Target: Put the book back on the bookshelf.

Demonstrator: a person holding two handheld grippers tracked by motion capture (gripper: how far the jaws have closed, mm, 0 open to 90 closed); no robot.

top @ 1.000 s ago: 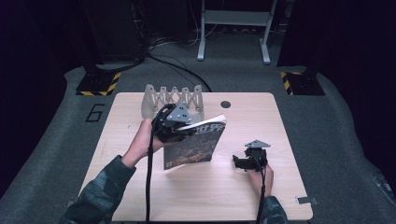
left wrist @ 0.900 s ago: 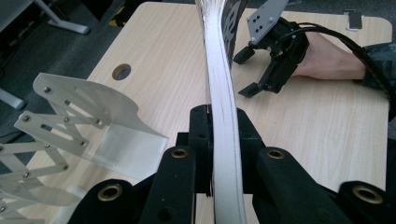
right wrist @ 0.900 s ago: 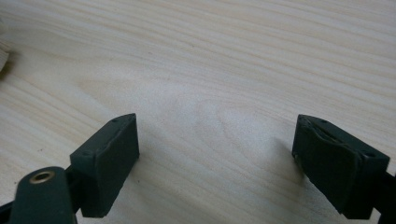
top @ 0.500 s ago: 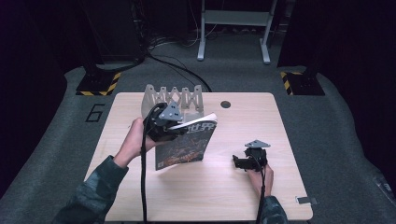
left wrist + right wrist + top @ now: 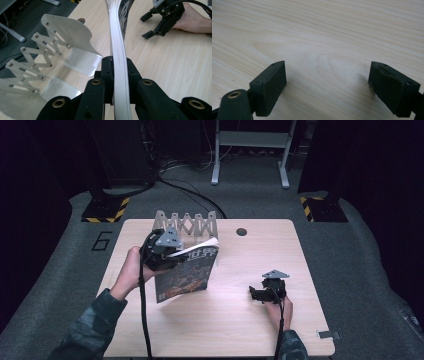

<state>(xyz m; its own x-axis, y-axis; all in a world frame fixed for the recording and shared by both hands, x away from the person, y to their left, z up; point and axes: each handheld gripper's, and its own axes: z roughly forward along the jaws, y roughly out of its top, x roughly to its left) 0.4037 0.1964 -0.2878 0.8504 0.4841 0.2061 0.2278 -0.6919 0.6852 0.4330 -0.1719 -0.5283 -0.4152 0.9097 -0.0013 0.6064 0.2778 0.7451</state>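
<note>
Over the wooden table (image 5: 230, 320), left gripper (image 5: 162, 252) clamps a magazine (image 5: 187, 275); right gripper (image 5: 265, 292) rests wide open.

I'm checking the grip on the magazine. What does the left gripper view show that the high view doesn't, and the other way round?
Left gripper view: the left claw has its jaws pressed on the page edges of the magazine, with the rack's shiny dividers close beside it.

High view: the magazine's dark printed cover, held up off the table, and the person's forearms.

Both: the magazine, the folding rack, the wooden table, and the right claw resting open on it.
</note>
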